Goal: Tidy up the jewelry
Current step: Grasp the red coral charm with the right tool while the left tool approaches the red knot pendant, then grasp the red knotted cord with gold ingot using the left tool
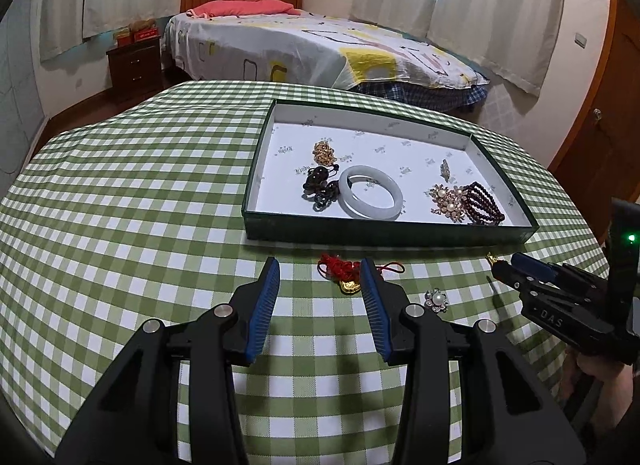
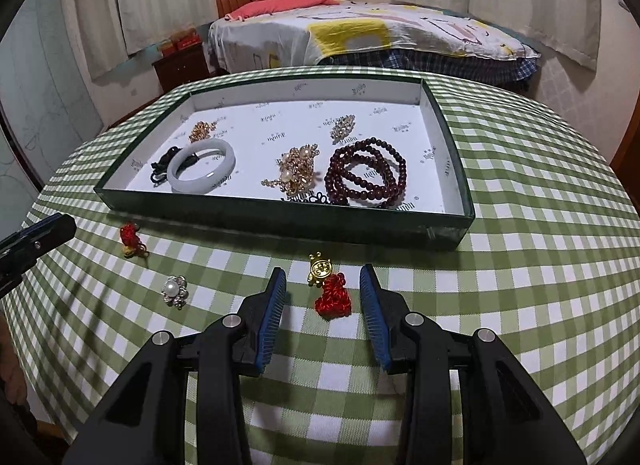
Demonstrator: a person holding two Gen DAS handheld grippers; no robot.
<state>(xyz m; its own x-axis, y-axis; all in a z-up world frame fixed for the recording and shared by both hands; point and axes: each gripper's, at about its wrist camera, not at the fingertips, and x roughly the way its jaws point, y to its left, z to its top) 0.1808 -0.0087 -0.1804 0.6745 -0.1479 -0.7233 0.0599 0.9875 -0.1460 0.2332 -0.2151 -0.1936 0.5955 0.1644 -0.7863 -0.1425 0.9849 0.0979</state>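
Observation:
A dark green tray (image 1: 384, 231) (image 2: 280, 221) with a white lining holds a jade bangle (image 1: 370, 193) (image 2: 202, 171), maroon bead bracelets (image 1: 484, 203) (image 2: 366, 175), gold brooches and a dark beaded piece. My left gripper (image 1: 320, 265) is open just above the cloth. A red knot charm (image 1: 340, 271) (image 2: 130, 239) lies at its tips, partly behind the right finger. My right gripper (image 2: 323, 271) (image 1: 506, 267) is open too, and a second red knot charm with a gold piece (image 2: 328, 289) lies on the cloth between its fingers, untouched. A pearl brooch (image 1: 436, 300) (image 2: 175, 291) sits between the two charms.
A green and white checked cloth (image 1: 140, 205) covers the round table. A bed (image 1: 312, 45) and a dark nightstand (image 1: 134, 65) stand beyond it. The person's hand (image 1: 600, 369) shows under the right gripper.

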